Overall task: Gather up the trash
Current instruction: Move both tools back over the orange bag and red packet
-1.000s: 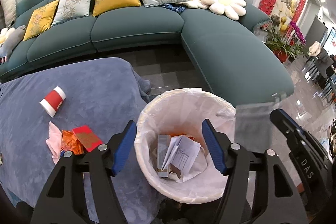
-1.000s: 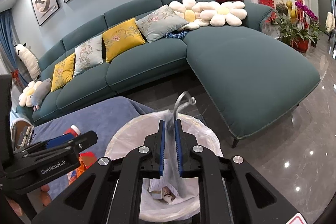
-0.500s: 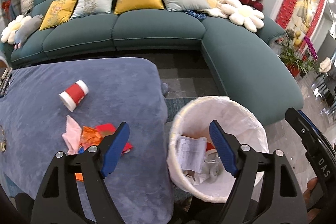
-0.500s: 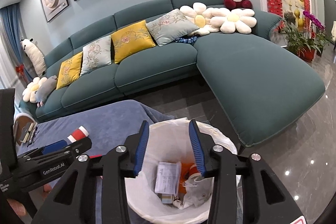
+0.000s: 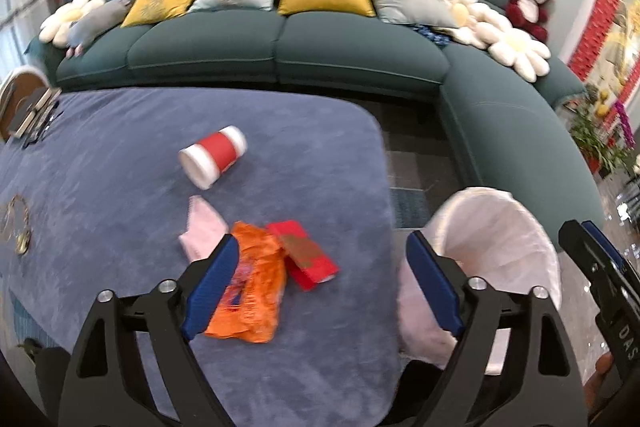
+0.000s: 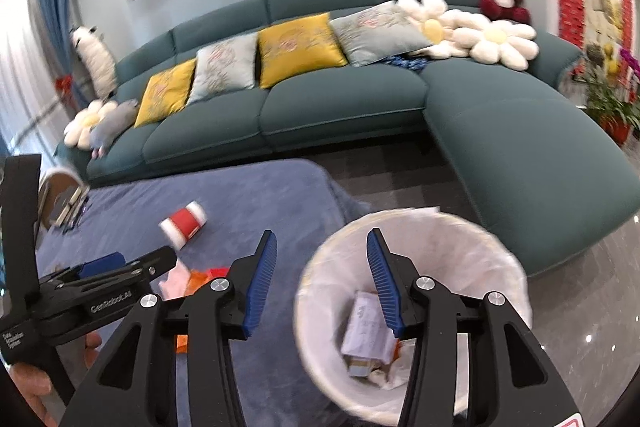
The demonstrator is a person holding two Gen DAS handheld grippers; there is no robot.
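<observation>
On the blue table cover (image 5: 120, 211), four pieces of trash: one red paper cup (image 5: 213, 155) on its side, one pink napkin (image 5: 202, 231), one orange wrapper (image 5: 250, 291), one red packet (image 5: 306, 254). Cup farthest from the waste bin (image 5: 496, 243), well apart from the other three, which lie together, wrapper overlapping napkin and packet. Bin just beside the cover's edge, lined with one white bag; inside, crumpled paper (image 6: 366, 327) and several small scraps, not countable. Two grippers: left gripper (image 5: 320, 289) above the wrapper and packet, jaws wide apart, just opened further, nothing between. Right gripper (image 6: 322, 281) over the bin's rim, jaws apart, also just opening, empty.
</observation>
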